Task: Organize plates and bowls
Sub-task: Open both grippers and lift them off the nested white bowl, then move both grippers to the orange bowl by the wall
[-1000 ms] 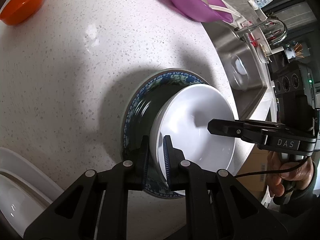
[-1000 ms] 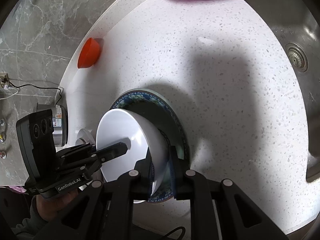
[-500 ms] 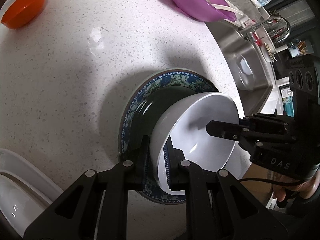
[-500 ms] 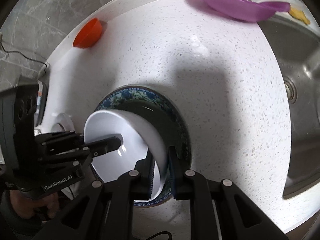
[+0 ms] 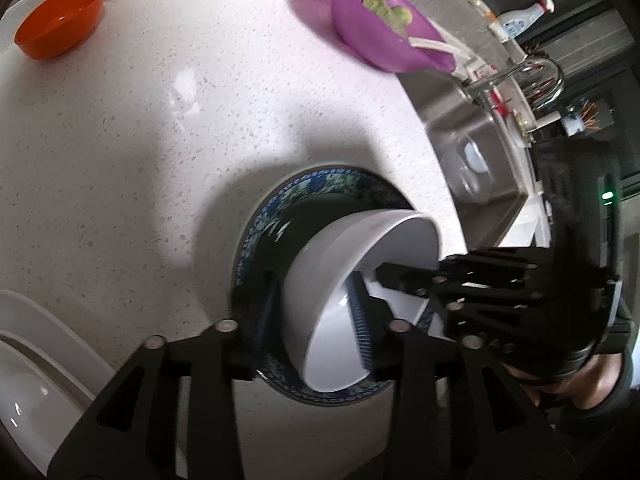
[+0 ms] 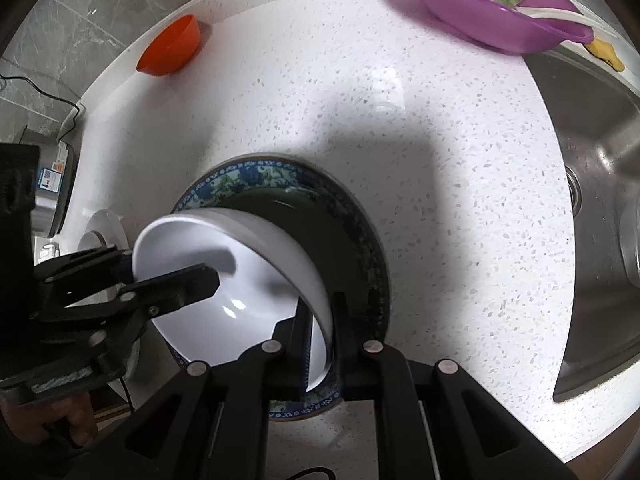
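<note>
A white bowl (image 5: 320, 264) (image 6: 240, 280) stands tilted on its side over a dark plate with a blue patterned rim (image 5: 280, 208) (image 6: 248, 172) on the white speckled counter. My right gripper (image 6: 322, 344) (image 5: 384, 276) is shut on the bowl's rim on the side away from the left one. My left gripper (image 5: 314, 320) (image 6: 168, 270) straddles the opposite rim. Its jaws are opening, with the bowl's wall between them and a gap at the outer pad.
An orange bowl (image 5: 60, 20) (image 6: 170, 52) sits at the counter's far left edge. A purple bowl with green vegetables (image 5: 380, 36) (image 6: 480, 12) stands by the steel sink (image 5: 460, 152) (image 6: 592, 160). A white dish (image 5: 32, 352) lies near left; a faucet (image 5: 536, 72) stands beyond the sink.
The white bowl has tipped up more steeply on the plate. My left jaws, shut on its rim before, have spread apart. The right gripper has rolled with the bowl still in it.
</note>
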`<state>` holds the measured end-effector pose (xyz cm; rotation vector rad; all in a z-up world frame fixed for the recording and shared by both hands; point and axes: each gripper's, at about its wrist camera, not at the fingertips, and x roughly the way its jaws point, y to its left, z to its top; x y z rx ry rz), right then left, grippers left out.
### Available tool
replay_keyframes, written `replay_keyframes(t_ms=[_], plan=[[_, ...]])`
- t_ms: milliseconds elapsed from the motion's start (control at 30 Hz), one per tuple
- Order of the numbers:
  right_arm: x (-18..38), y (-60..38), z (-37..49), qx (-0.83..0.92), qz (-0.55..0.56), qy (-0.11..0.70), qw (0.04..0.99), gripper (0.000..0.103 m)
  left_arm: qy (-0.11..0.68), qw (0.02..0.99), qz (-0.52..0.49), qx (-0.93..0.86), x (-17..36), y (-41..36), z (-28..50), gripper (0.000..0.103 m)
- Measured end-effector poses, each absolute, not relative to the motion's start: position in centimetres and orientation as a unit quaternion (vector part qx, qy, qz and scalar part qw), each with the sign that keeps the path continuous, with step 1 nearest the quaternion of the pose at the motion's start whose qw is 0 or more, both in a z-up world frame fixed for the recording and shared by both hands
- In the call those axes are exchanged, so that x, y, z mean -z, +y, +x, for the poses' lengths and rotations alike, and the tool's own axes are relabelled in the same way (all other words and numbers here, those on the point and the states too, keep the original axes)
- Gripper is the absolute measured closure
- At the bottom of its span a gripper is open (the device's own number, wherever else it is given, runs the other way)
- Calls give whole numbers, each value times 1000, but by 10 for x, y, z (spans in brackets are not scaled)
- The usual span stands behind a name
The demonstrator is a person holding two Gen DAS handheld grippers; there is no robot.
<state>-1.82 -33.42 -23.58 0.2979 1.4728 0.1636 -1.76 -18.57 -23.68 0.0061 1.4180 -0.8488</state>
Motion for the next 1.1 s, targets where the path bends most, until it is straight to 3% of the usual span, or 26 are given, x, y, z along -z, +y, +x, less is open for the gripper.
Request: replay_keyframes(t_ms=[67, 167, 600, 633, 767, 933, 1100], plan=[[237, -333, -18, -74, 133, 670, 727, 93, 627, 681, 0, 380, 232, -187, -18, 53], [241, -329, -16, -73, 135, 674, 723, 93, 620, 685, -6, 382, 226, -184, -17, 50], [238, -337, -13, -73, 145, 676, 718, 87, 592, 704, -37, 391, 200, -162, -5, 50], [236, -338, -14, -72, 146, 675, 719, 82, 590, 707, -42, 389, 196, -158, -2, 50], [214, -344, -15, -68, 149, 658, 735, 53, 569, 726, -67, 381, 175, -134, 16, 26], [174, -364, -9, -83, 181, 610, 767, 40, 549, 752, -93, 352, 155, -91, 47, 1], [141, -387, 9, -118, 251, 528, 803, 35, 523, 787, -105, 310, 138, -43, 85, 1]])
